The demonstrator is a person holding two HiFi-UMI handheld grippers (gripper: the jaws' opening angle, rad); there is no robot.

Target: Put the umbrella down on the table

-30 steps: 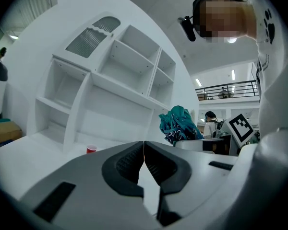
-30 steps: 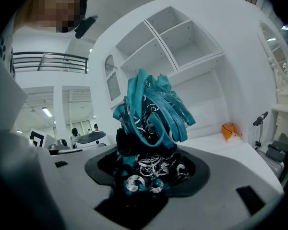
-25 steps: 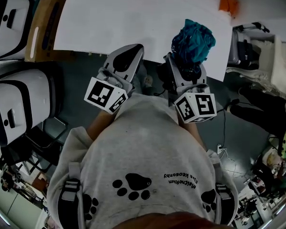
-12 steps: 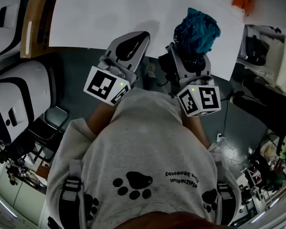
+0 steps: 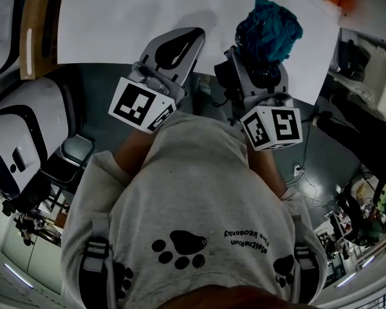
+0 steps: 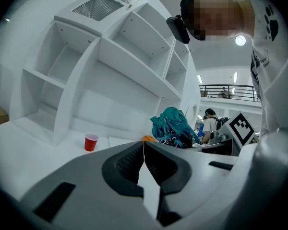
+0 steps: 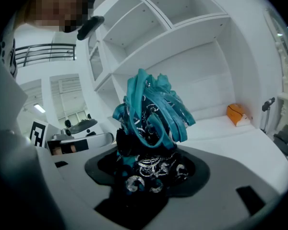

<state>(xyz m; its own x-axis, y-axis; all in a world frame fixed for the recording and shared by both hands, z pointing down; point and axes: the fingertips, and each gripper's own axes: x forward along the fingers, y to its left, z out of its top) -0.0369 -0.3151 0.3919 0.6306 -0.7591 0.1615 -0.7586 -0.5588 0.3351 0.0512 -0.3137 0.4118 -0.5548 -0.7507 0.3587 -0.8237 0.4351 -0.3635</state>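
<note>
Umbrella [image 5: 268,28], teal and folded, sits clamped in my right gripper [image 7: 145,174], its bunched end over the near edge of the white table [image 5: 128,18], apparently not touching. Left gripper [image 6: 144,159] is alongside, jaws pressed together on nothing.

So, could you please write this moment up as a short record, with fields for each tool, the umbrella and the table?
Left tool: jaws together, nothing between them
Right tool: shut on the umbrella
Umbrella: teal, folded, its bunched canopy sticking out past the jaws
Table: white; a red cup and an orange object sit toward its far side
Backdrop: white shelf unit behind the table
Task status: umbrella held in the right tool, not yet put down
</note>
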